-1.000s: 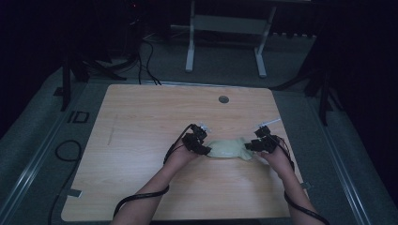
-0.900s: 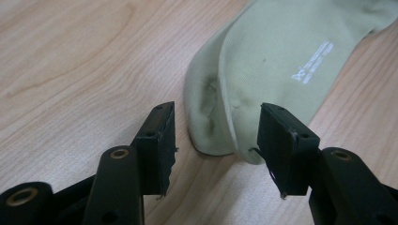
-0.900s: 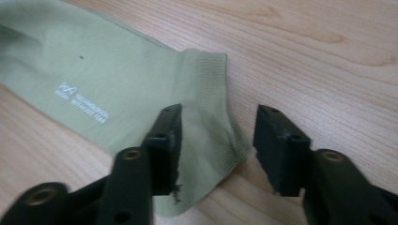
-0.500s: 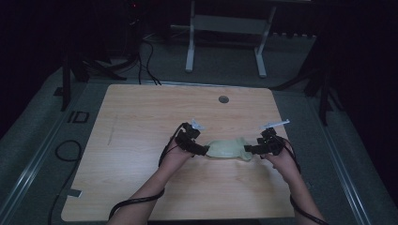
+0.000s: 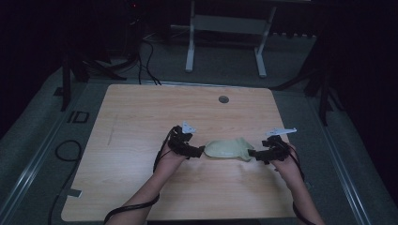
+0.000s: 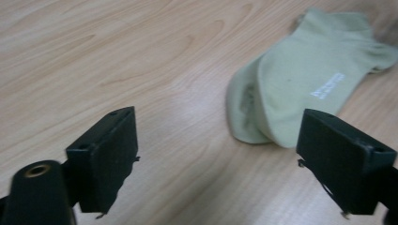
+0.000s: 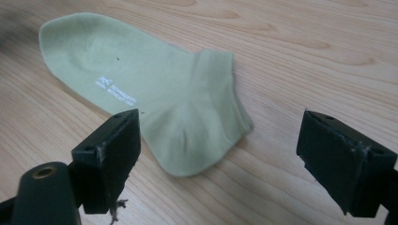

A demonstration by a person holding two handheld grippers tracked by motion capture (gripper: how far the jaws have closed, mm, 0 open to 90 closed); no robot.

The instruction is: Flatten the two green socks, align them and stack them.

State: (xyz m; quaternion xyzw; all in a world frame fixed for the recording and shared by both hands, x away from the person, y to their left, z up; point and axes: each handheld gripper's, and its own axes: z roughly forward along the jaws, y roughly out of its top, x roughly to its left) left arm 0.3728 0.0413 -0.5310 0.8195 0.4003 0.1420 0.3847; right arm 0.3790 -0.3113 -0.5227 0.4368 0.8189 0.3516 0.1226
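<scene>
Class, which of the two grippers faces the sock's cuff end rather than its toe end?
The right gripper: the sock's ribbed cuff lies nearest it.

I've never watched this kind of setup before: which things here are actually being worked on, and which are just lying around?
In use:
pale green socks, stacked on the table
left gripper, open beside them
right gripper, open at their other end

Just there:
round grommet in the tabletop
white stand behind
</scene>
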